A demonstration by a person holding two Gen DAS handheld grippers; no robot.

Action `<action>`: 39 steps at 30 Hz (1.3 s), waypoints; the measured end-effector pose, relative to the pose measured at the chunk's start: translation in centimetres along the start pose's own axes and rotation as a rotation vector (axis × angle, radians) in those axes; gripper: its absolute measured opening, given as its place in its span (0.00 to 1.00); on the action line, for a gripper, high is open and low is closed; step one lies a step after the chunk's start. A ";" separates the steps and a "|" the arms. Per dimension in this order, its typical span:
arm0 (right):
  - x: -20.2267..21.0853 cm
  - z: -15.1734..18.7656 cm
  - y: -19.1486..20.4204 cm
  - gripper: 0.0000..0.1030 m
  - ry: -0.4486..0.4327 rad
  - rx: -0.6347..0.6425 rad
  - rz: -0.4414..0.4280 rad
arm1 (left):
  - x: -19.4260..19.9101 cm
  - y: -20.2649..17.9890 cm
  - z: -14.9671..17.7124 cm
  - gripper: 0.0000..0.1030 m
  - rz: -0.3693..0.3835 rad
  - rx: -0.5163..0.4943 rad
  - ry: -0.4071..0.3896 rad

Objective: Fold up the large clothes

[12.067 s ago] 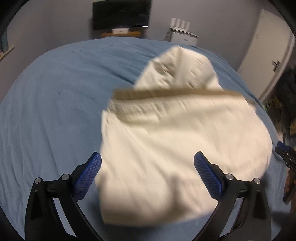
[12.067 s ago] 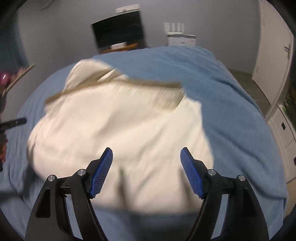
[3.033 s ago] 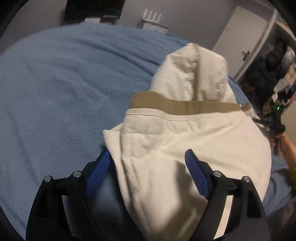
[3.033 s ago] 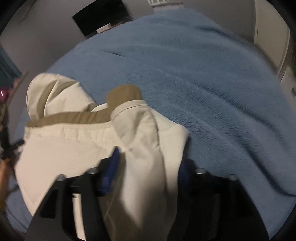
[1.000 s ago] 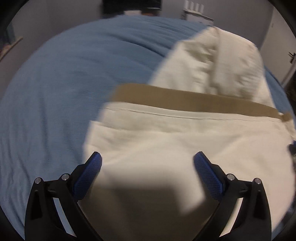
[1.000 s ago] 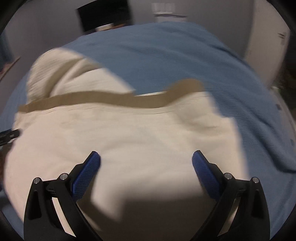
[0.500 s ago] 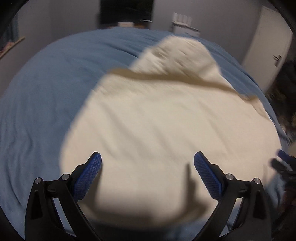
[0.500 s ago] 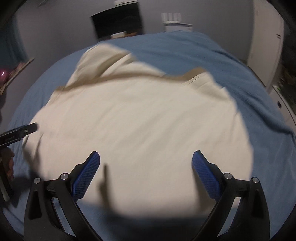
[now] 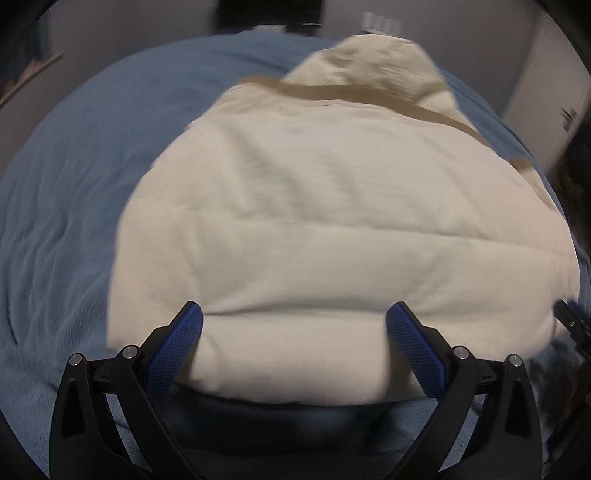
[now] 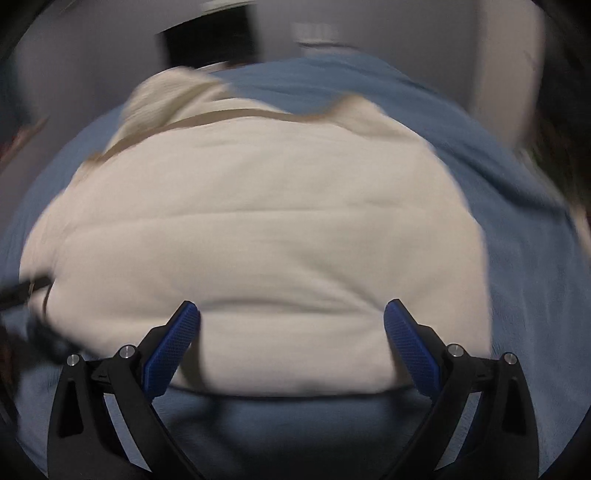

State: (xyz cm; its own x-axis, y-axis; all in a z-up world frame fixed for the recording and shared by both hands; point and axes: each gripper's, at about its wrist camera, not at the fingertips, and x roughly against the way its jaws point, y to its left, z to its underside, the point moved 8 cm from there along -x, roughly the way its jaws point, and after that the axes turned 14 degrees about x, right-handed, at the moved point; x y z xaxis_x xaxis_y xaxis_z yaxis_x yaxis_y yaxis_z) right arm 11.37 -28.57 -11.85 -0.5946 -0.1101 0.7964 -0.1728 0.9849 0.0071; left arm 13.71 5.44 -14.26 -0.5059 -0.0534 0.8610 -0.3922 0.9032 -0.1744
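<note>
A cream hooded garment (image 9: 332, 221) with a tan band (image 9: 332, 90) across its upper part lies folded on the blue bedcover (image 9: 74, 184). Its hood points to the far side. My left gripper (image 9: 294, 345) stands open over the near folded edge, nothing between its blue pads. The right wrist view shows the same garment (image 10: 258, 229) and tan band (image 10: 229, 116), blurred by motion. My right gripper (image 10: 291, 343) is open too, just above the near edge and holding nothing. The other gripper's black tip (image 10: 22, 290) shows at the left edge.
The blue bedcover (image 10: 517, 258) spreads wide on all sides of the garment. A dark screen (image 9: 266, 11) and a white device (image 9: 380, 26) stand against the far wall. A white door (image 9: 546, 99) is at the right, dark clutter beside it.
Both grippers let go of the garment's side folds and opened about a second ago. Since then both have drawn back toward the near edge, so more of the folded garment shows.
</note>
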 end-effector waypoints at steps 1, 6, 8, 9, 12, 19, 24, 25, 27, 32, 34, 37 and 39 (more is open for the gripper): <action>-0.1 0.2 -1.1 0.93 0.006 -0.040 0.000 | 0.1 0.6 0.1 0.95 -0.012 0.025 0.003; -0.1 0.8 -3.8 0.93 0.031 -0.190 -0.019 | 0.2 2.2 -0.4 0.95 -0.054 0.089 -0.015; 0.3 0.8 -3.9 0.93 0.036 -0.200 -0.008 | 0.6 2.7 -0.4 0.94 -0.055 0.111 -0.021; 0.8 1.0 -4.1 0.93 0.036 -0.215 0.003 | 1.0 3.1 -0.3 0.94 -0.059 0.125 -0.026; 3.1 1.2 -3.3 0.93 -0.006 -0.233 -0.012 | 2.9 3.3 -0.1 0.94 -0.018 0.159 -0.061; 6.7 4.9 1.9 0.93 -0.036 -0.058 -0.006 | 7.0 0.5 4.3 0.94 0.028 0.029 -0.108; 8.1 7.1 5.0 0.93 -0.028 0.032 -0.016 | 8.4 -0.7 7.5 0.94 0.031 -0.035 -0.103; 8.2 7.3 5.5 0.93 -0.027 0.044 -0.021 | 8.6 -1.0 8.3 0.94 0.035 -0.049 -0.079; 8.5 7.4 6.4 0.93 -0.034 0.081 -0.021 | 8.8 -1.5 9.5 0.94 0.027 -0.080 -0.054; 8.7 7.8 7.0 0.93 -0.035 0.127 -0.002 | 8.9 -2.1 10.3 0.94 0.019 -0.116 -0.065; 8.2 7.9 7.3 0.93 -0.028 0.141 0.003 | 8.5 -2.2 10.4 0.94 0.001 -0.125 -0.062; 8.2 8.0 7.6 0.93 -0.041 0.165 0.021 | 8.3 -2.3 10.4 0.94 -0.010 -0.136 -0.066; 8.1 7.8 7.5 0.93 -0.043 0.173 0.026 | 8.3 -2.3 10.4 0.94 -0.011 -0.138 -0.072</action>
State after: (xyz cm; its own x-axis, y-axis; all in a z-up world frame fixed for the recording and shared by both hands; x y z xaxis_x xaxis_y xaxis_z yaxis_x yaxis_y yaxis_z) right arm -0.86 -23.14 -10.10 -0.6331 -0.0941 0.7683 -0.2872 0.9503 -0.1203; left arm 2.38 -1.49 -11.66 -0.5577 -0.0889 0.8253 -0.2908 0.9522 -0.0939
